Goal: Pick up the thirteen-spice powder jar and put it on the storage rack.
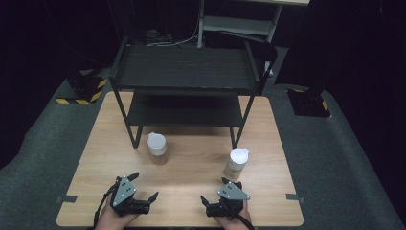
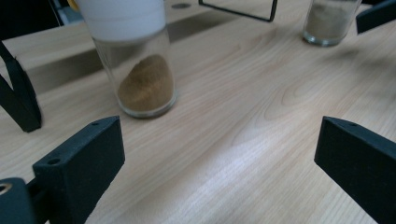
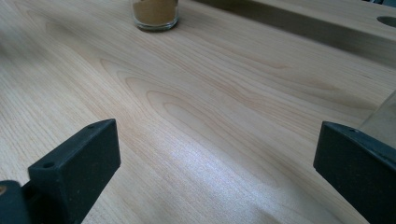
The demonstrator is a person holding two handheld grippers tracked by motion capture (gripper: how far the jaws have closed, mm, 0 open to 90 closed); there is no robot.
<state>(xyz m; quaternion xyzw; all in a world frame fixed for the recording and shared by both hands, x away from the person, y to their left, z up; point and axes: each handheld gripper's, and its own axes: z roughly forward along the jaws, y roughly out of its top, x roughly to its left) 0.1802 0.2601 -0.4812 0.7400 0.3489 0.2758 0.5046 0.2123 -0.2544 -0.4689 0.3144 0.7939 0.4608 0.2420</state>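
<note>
Both tongs, left gripper (image 1: 143,186) and right gripper (image 1: 219,190), gape empty before the black shelf rack (image 1: 184,72). Two white-capped glass jars (image 1: 157,149) (image 1: 236,164) stand at its feet: probably light, slick, breakable; best pinched mid-body, below the cap.

Open wooden tabletop (image 1: 191,165) between two white-capped glass spice jars (image 1: 157,148); black metal shelf rack (image 1: 184,91) blocks the back.

Black shelf rack (image 1: 184,72), grey carpet (image 1: 43,143)
</note>
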